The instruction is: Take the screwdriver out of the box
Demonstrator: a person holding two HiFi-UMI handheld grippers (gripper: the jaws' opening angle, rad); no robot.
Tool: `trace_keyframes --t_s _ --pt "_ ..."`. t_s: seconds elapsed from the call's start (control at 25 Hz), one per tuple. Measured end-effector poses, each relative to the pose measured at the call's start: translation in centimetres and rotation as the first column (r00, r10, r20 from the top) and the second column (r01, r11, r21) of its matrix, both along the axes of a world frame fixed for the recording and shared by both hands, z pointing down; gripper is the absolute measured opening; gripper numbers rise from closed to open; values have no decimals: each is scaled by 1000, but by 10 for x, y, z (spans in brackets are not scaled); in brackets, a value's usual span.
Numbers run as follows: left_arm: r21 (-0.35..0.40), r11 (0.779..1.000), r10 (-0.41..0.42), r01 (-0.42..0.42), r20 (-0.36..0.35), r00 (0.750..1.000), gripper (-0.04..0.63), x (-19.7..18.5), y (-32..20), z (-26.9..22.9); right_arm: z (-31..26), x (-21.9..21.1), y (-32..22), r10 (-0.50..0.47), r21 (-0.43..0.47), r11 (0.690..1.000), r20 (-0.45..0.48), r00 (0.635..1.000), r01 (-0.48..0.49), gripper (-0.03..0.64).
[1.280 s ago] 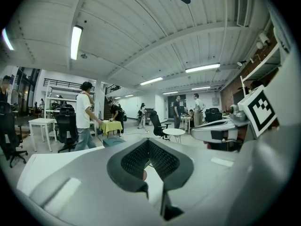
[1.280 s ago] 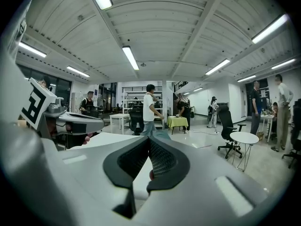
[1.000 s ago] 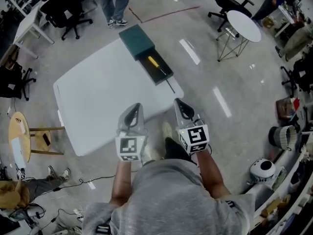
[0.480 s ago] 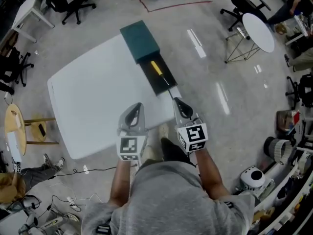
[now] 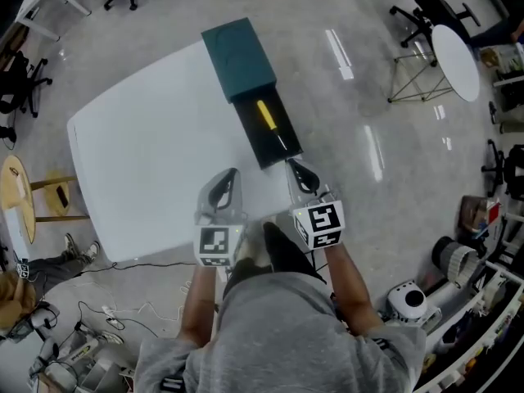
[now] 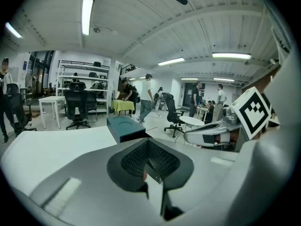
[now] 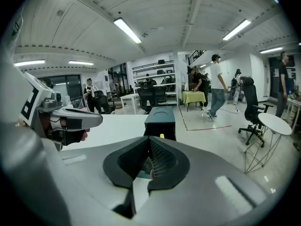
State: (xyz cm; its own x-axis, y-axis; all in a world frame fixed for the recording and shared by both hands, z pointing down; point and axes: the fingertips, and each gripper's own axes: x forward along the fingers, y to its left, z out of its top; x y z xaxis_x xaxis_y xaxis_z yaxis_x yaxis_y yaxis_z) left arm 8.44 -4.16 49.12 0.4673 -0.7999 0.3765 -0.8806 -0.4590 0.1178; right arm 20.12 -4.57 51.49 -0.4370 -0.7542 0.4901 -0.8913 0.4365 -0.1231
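Observation:
A dark teal box lies on the white table with its black drawer pulled out toward me. A yellow-handled screwdriver lies in the drawer. My right gripper is shut and empty, its tip just short of the drawer's near end. My left gripper is shut and empty over the table's near edge, left of the drawer. In the right gripper view the box stands straight ahead, with a bit of the yellow handle above my shut jaws. In the left gripper view the box sits ahead.
A round white side table and office chairs stand at the right. A wooden stool and floor cables lie at the left. People stand in the room's background.
Both grippers have come forward and lower, from short of the table to its near edge. The box and drawer now sit closer, and the right gripper's tip has neared the drawer.

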Motion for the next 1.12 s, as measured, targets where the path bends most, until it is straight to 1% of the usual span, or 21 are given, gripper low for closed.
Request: trace_keyframes --t_s 0.12,0.24,0.36,0.64,0.84,1.0,1.12 --pt "-24 1000 -15 15 1 1000 11 -2 -10 11 12 -3 -13 -26 -32 999 -3 1000 26 5" --pt "-36 999 -26 26 6 1000 11 -1 -20 18 23 -6 -26 -53 -53 997 -8 999 52 5" --pt "-46 998 -42 42 10 999 11 1 -25 25 34 -6 -35 -77 -93 993 -3 997 76 5" --pt "-58 995 -80 81 18 997 11 3 -38 35 60 1 -65 -94 -168 982 -37 995 87 6" --pt "-62 992 -108 110 22 994 11 -5 -38 36 72 -8 -79 -126 -226 968 -63 990 108 65" --pt "-66 990 -124 126 22 992 11 -6 -38 40 89 -10 -87 -135 -288 952 -91 987 104 123" --pt "-69 988 -138 138 15 990 11 -8 -38 39 99 -13 -92 -149 -322 941 -134 980 99 141"
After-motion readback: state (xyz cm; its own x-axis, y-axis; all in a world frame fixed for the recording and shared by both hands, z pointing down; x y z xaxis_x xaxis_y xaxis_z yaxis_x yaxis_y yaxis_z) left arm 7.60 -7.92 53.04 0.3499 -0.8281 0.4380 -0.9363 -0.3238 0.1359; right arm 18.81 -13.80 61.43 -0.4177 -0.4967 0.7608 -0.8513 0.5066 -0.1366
